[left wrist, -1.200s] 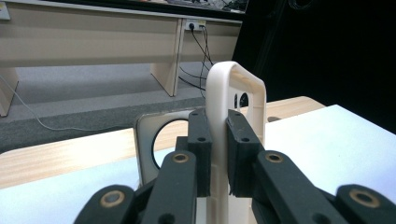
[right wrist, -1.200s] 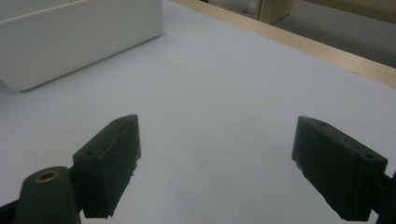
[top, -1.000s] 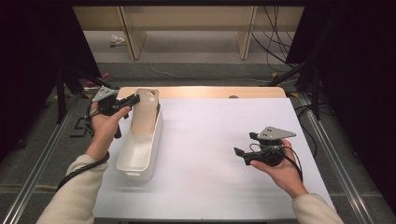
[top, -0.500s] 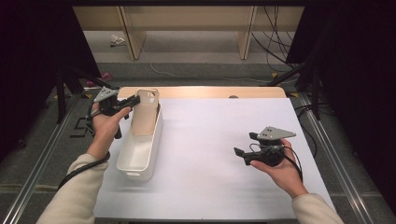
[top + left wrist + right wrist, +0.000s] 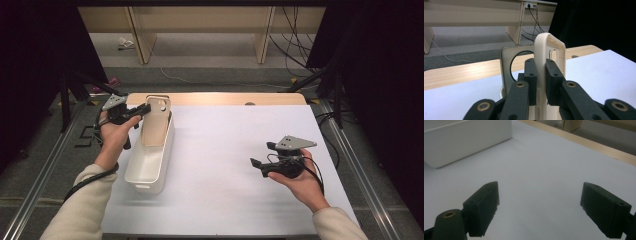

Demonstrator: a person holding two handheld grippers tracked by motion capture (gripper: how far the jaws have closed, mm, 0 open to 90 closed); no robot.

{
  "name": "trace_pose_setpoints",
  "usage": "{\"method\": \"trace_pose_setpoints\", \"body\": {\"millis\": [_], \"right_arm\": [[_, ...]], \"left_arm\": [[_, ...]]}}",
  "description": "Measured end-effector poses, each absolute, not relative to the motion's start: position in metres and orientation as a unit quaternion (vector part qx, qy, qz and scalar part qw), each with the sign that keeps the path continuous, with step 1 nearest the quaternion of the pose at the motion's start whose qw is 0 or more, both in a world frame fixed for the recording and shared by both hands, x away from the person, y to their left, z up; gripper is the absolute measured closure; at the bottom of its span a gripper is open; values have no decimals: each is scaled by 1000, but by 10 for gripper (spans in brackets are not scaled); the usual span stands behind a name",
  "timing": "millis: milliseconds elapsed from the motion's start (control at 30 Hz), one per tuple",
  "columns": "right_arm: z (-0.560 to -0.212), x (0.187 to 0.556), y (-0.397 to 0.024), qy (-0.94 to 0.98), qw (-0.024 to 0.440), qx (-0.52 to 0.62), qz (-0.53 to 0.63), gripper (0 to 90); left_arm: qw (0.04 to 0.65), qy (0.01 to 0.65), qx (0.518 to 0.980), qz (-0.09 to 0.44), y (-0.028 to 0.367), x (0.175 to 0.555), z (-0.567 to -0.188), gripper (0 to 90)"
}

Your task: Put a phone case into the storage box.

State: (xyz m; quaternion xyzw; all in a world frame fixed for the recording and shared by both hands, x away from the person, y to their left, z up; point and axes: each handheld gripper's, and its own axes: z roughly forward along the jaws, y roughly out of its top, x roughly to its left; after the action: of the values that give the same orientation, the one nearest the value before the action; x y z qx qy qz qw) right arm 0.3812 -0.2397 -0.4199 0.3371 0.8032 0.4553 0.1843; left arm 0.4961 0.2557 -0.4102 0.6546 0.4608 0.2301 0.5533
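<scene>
Left gripper view gives you the clearest look: your left tongs (image 5: 541, 82) are clenched on the edge of the thin beige plastic lid (image 5: 550, 57), a flat rounded-rectangle panel with a raised rim and a small slot near its top end. The pads sit one on each face of the panel, so the grip is across its thickness.

From the high view, that lid (image 5: 154, 127) stands tilted at the far end of the long white plastic bin (image 5: 150, 165), its lower end down inside the bin and its top leaning out toward your left tongs (image 5: 145, 108). The bin itself sits on the white-covered counter (image 5: 225, 175), near its left edge.

My guess on handling: it's light and fairly stiff, but thin enough to flex or twist if you swing it from one edge. Smooth plastic, so it could pivot between the pads. Holding near the rim at the middle of the short end looks like the sensible spot.

Your right tongs (image 5: 539, 207) are released, jaws wide apart with nothing between them, hovering over bare counter well right of the bin.
</scene>
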Motion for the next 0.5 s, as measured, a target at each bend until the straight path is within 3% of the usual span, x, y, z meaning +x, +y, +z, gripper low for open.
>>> {"method": "trace_pose_setpoints", "body": {"millis": [500], "right_arm": [[-420, 381, -239, 805, 182, 335, 455, 162]], "left_arm": [[542, 472, 659, 224, 258, 500, -419, 807]]}}
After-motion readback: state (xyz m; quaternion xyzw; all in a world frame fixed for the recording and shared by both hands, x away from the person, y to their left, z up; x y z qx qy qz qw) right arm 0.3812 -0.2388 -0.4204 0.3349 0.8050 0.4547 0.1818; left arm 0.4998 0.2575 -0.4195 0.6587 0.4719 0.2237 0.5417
